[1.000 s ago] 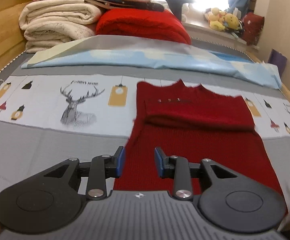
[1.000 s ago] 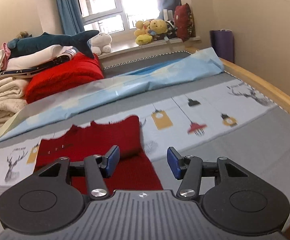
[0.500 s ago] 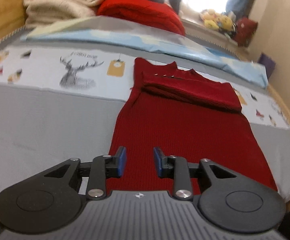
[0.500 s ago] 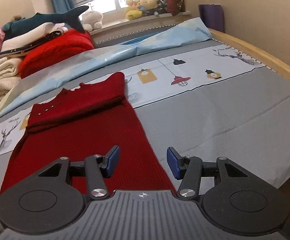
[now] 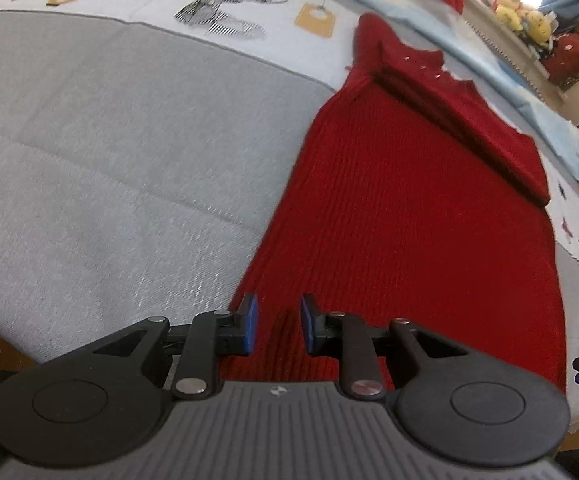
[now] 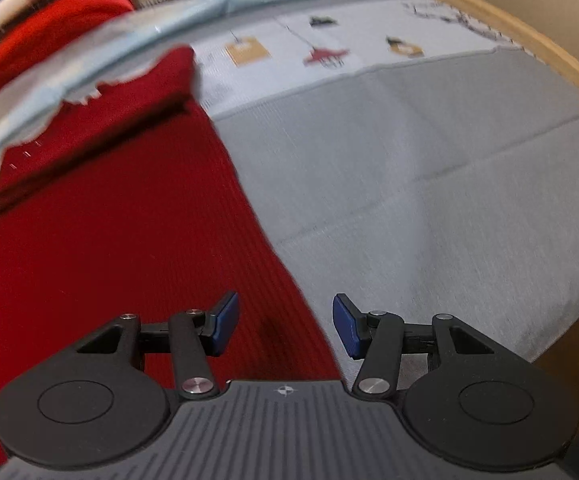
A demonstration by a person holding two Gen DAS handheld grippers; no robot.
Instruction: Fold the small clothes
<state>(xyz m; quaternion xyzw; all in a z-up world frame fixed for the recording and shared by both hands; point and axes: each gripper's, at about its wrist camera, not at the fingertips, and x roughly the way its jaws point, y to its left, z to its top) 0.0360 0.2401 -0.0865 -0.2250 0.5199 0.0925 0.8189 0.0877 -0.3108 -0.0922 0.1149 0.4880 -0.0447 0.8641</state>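
The red sweater (image 5: 409,208) runs lengthwise toward the upper frame; the left gripper (image 5: 276,326) and right gripper (image 6: 285,326), both open and empty, sit at its near corners.

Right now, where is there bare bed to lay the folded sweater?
Bare grey blanket lies left of the red sweater, and more of it to the right up to the wooden bed rail. The far end is crowded with a red blanket.
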